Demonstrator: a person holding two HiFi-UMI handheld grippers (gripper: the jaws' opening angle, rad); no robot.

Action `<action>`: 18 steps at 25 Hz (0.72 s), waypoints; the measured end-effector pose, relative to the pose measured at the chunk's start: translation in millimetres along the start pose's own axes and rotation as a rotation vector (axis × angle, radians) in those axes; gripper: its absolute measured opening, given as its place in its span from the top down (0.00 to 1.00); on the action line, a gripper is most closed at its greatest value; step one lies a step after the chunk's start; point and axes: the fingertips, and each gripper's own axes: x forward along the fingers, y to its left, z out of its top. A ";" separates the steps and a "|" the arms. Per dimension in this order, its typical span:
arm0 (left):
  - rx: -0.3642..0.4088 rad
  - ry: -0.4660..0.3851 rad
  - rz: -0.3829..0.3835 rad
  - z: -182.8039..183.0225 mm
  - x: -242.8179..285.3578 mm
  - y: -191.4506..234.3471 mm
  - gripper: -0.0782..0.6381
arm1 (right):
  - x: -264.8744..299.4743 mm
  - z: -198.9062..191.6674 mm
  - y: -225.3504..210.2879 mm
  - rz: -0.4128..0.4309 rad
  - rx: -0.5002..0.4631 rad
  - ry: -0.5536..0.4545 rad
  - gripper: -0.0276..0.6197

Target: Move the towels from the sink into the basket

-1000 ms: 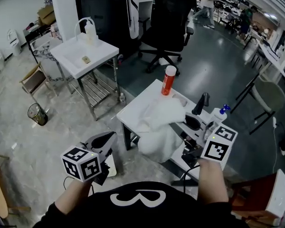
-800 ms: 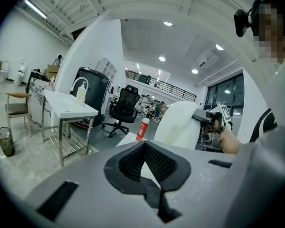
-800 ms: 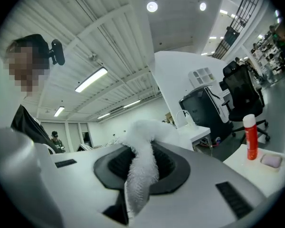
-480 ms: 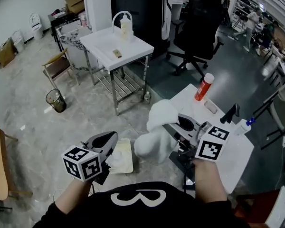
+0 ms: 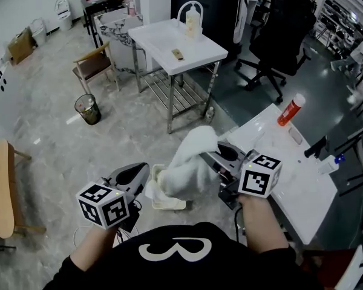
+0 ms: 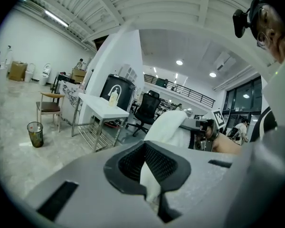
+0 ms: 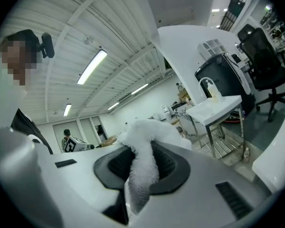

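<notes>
Scene: a workshop with a pale stone floor [image 5: 60, 138] is seen from above, over the shoulders of a person in a black top.
Left tongs [image 6: 149, 172]: held low at the person's left, with a marker cube at the near end. The jaws are closed on a thin strip of white cloth [image 6: 151, 186], which is pinched between the dark pads.
Right tongs [image 7: 135, 184]: held at the person's right, level with the left pair and pointing towards it. The jaws are closed on the towel, and a fold of its pile is squeezed between the pads.
Towel [image 5: 187, 162]: white and fluffy, bunched over the tip of the right tongs and hanging down to the left. It is held in the air, off the worktop and above the basket.
White cloth and towel: it cannot be told whether the strip in the left tongs is part of the same towel.
Basket [image 5: 166, 205]: a small pale tray-like basket is set on the floor, between the two pairs of tongs and just under the hanging towel. Whether the towel's lower end touches it cannot be told.
Worktop [image 5: 302, 186]: white, at the person's right, just beside the right tongs. An orange bottle [image 5: 290, 109] lies towards its far edge.
Background: a white stand [image 5: 169, 44] on metal legs is seen farther off, and a small bin [image 5: 88, 109] is placed on the floor to its left.
</notes>
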 end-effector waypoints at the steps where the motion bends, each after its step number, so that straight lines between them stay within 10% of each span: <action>1: -0.008 -0.002 0.009 -2.7 -4.2 7.0 0.88 | 10.7 -10.9 -2.6 -0.002 0.013 0.025 0.85; 18: -0.185 0.027 0.231 -81.7 -26.8 96.4 0.88 | 142.7 -189.1 -53.7 0.012 0.133 0.392 0.85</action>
